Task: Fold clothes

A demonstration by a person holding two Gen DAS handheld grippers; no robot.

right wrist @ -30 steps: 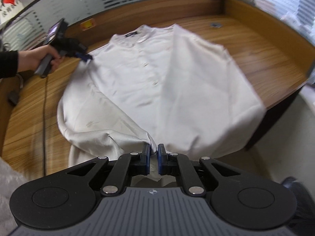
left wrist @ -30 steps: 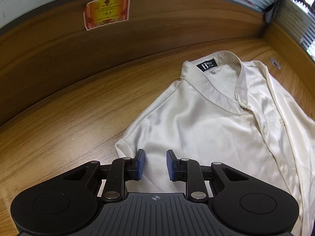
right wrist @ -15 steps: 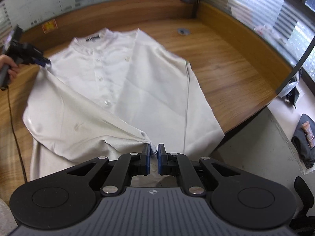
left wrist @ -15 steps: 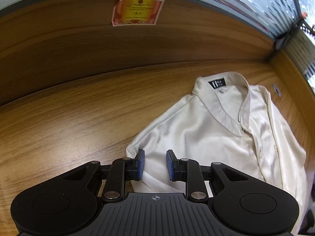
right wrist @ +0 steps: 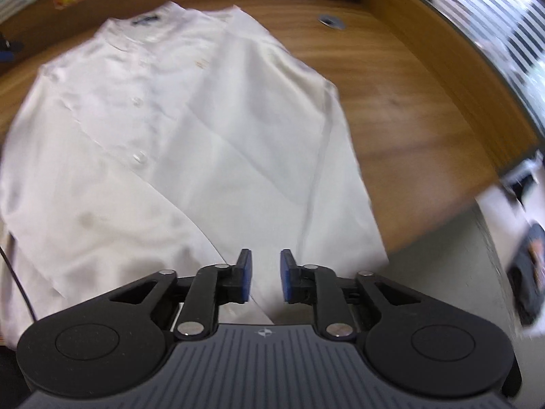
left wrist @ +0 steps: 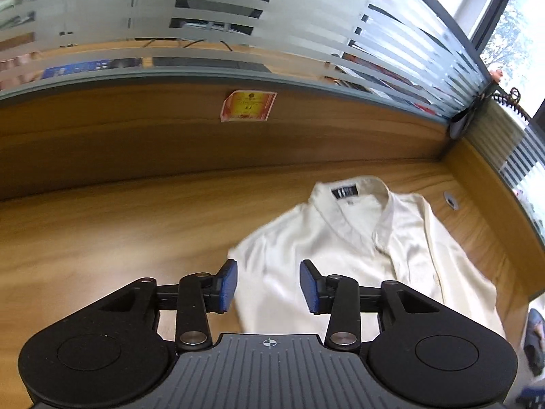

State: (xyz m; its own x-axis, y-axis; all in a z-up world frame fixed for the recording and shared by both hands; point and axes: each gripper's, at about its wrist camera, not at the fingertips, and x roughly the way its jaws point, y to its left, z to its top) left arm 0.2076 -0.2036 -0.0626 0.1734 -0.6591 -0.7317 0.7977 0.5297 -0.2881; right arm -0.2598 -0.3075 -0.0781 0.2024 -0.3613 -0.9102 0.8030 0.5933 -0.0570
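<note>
A cream button-front shirt (right wrist: 177, 129) lies spread on the wooden surface (left wrist: 102, 231), its hem at the near edge. Both grippers, left (left wrist: 268, 286) and right (right wrist: 265, 276), hover with fingers spread, holding nothing. The slippery fabric could likely slide off that edge if tugged.

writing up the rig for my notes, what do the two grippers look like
Both match: the left gripper and right gripper have black linkage arms with silver pivot pins, blue pads on the fingertips, round black discs either side, and a grey ribbed body carrying a small crosshair mark. No sleeves or hands show.
</note>
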